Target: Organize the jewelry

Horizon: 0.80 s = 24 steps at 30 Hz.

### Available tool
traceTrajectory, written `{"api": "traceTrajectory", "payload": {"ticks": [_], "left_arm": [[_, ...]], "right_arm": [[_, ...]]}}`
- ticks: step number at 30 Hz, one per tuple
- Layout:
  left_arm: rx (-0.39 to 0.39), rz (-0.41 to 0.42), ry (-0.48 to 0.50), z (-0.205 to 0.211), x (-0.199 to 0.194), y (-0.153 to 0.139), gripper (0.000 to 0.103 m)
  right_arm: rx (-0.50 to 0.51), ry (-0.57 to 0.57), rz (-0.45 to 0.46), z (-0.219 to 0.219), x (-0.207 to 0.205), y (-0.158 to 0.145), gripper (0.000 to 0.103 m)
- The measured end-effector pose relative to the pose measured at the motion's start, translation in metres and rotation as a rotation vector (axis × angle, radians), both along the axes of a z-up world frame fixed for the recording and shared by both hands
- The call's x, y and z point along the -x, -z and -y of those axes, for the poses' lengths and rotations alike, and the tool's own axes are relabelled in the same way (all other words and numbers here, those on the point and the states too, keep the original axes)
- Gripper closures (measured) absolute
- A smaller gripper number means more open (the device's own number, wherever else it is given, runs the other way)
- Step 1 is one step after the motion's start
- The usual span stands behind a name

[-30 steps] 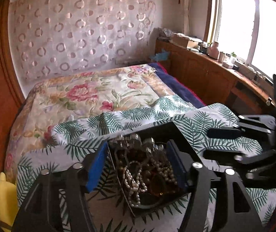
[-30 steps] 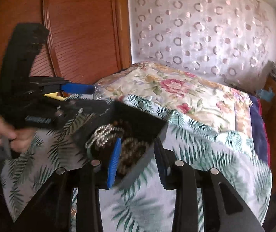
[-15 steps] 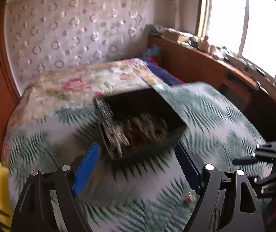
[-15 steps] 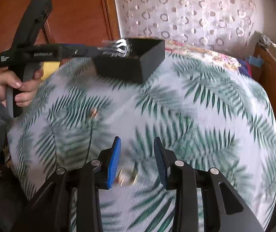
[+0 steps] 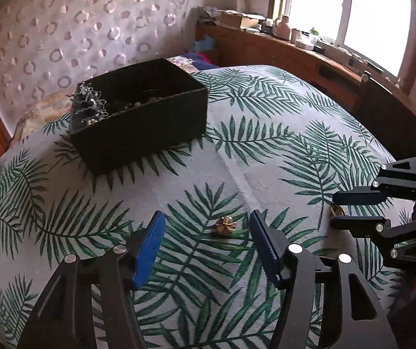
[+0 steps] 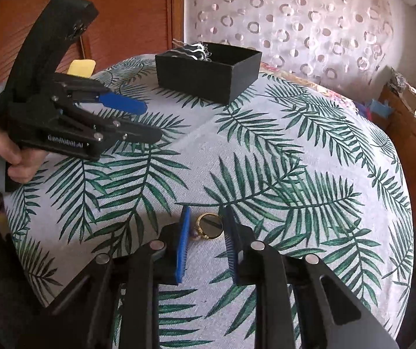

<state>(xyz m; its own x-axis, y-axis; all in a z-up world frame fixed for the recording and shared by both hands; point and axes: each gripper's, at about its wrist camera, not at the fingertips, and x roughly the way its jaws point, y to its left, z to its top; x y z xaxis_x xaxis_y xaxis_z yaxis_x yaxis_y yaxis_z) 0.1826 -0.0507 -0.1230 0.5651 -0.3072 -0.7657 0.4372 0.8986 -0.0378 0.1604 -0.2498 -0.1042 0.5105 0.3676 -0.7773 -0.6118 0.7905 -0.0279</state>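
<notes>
cloth (image 6: pixel 266 157): woven, matt | box (image 5: pixel 149 128): matt black | ring (image 6: pixel 209 226): glossy gold metal

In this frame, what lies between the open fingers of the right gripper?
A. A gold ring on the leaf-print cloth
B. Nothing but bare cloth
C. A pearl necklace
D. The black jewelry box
A: the right wrist view shows a gold ring lying on the cloth between the right gripper, whose fingers are apart.

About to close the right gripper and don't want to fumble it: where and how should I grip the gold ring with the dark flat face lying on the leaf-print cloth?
Pinch the gold ring with the dark flat face across its outer gold rim, coming straight down from above. It lies flat, face up, on the leaf-print cloth, between the open right gripper fingers, so only its round edge offers opposing sides; the flat face gives no purchase.
</notes>
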Motion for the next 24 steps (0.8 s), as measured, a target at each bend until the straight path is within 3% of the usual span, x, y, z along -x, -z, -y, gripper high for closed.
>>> {"api": "traceTrajectory", "payload": {"ticks": [3, 9, 15, 24], "left_arm": [[-0.007, -0.001, 0.012, 0.006, 0.000, 0.002, 0.056], [-0.034, 0.017, 0.025, 0.011, 0.001, 0.004, 0.089], [0.021, 0.030, -0.017, -0.004, -0.008, -0.012, 0.089], [0.058, 0.140, -0.120, -0.032, -0.059, -0.059, 0.089]], "right_arm": [[-0.016, 0.005, 0.020, 0.003, -0.008, -0.008, 0.079], [-0.056, 0.025, 0.075, 0.007, -0.043, -0.030, 0.079], [-0.107, -0.010, 0.123, -0.013, -0.082, -0.054, 0.079], [-0.181, -0.063, 0.126, -0.065, -0.141, -0.067, 0.078]]}}
